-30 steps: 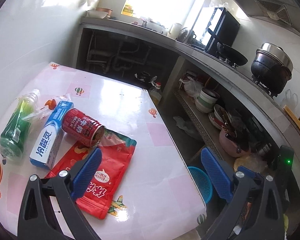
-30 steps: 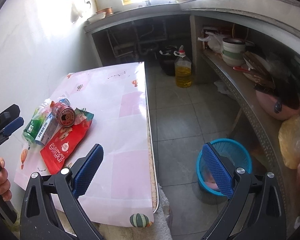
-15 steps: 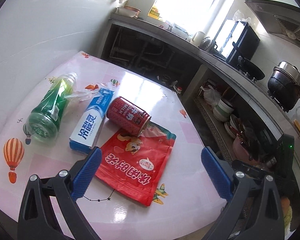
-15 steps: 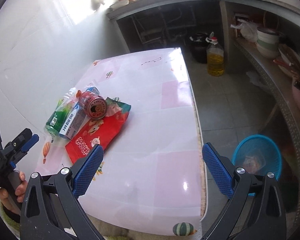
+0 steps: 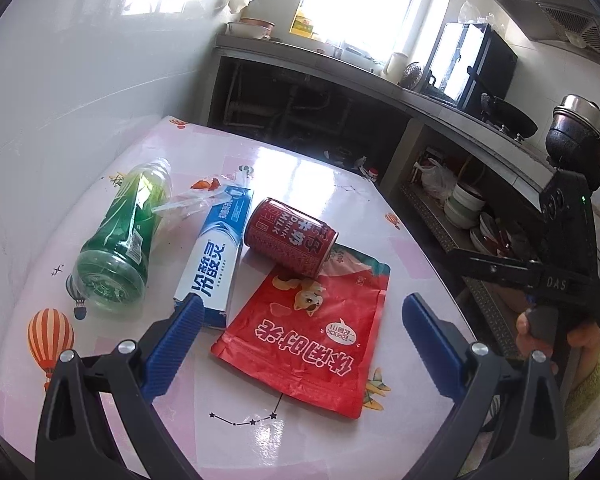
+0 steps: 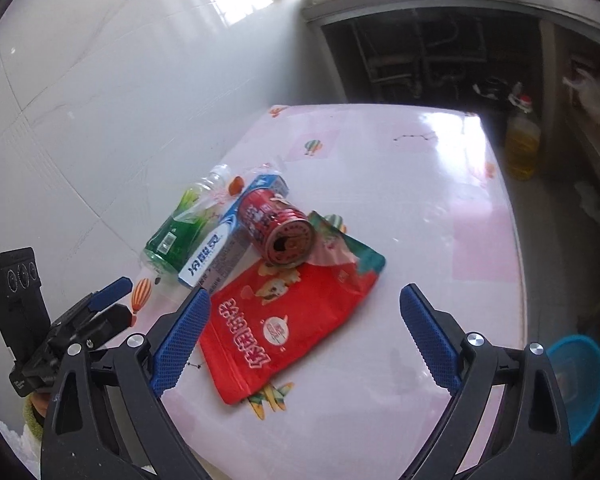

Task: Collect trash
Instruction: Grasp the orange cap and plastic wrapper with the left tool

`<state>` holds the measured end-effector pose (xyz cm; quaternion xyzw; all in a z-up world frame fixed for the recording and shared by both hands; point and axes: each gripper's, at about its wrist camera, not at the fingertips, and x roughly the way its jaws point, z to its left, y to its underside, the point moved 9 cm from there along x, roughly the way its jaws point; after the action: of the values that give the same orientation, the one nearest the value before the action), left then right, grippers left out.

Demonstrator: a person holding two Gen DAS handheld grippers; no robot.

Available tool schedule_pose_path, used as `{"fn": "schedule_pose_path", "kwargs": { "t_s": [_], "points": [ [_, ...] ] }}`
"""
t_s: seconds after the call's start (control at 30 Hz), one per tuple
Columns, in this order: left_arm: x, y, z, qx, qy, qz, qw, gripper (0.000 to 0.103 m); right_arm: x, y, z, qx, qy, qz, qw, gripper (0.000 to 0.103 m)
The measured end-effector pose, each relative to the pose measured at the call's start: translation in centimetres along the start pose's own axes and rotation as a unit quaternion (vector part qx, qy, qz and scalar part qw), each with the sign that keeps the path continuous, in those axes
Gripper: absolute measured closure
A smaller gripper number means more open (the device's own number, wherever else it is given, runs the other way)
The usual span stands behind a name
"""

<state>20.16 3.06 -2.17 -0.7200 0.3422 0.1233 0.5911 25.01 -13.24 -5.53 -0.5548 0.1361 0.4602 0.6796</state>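
A pile of trash lies on the pink tablecloth [image 5: 308,184]: a flat red snack pouch [image 5: 312,332], a red can [image 5: 290,242] on its side across the pouch's top, a blue and white toothpaste box [image 5: 216,256], a green plastic bottle [image 5: 120,244] and a clear wrapper [image 5: 188,204]. My left gripper [image 5: 303,308] hovers open over the pouch's near end, with its left finger by the box. My right gripper [image 6: 305,298] points down at the same pouch [image 6: 284,320] and can [image 6: 278,228]. Its jaws are wide and closing, and nothing is pressed between them.
The table stands against a white tiled wall [image 5: 80,80]. A blue basket [image 6: 576,380] sits on the floor past the table's right edge. An oil bottle [image 6: 522,144] stands on the floor beyond. Counters with pots and bowls [image 5: 464,204] line the back and right.
The right gripper has swung from over the floor and basket to over the trash pile. The left gripper has closed in on the pouch. The trash itself has not moved.
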Motion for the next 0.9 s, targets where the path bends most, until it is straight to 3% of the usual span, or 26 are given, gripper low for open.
{"fn": "schedule_pose_path", "kwargs": {
  "t_s": [0.3,0.47,0.57,0.7,0.77,0.9],
  "points": [
    [0.7,-5.1,4.1,0.037,-0.070,-0.046,0.9958,0.007,4.6,-2.1,1.4,-0.021,-0.013,0.016,1.000,0.018],
    [3.4,-7.6,6.3,0.109,-0.129,-0.033,0.9851,0.022,5.3,-2.3,1.0,-0.018,-0.013,0.024,0.999,0.018],
    [4.9,-9.4,7.5,0.087,-0.110,-0.014,0.9901,0.025,5.4,-2.5,0.6,-0.010,-0.015,0.023,1.000,0.018],
    [8.2,-12.5,9.2,0.011,-0.036,0.040,0.9985,0.028,5.7,-2.8,0.1,0.004,-0.023,0.022,0.999,0.019],
    [10.7,-13.2,9.8,0.000,-0.009,0.086,0.9963,0.031,5.9,-2.8,0.1,0.007,-0.028,0.023,0.999,0.019],
    [16.0,-12.7,11.3,0.008,-0.018,0.179,0.9837,0.042,5.7,-2.9,-0.1,0.010,-0.035,0.021,0.999,0.019]
  ]
}}
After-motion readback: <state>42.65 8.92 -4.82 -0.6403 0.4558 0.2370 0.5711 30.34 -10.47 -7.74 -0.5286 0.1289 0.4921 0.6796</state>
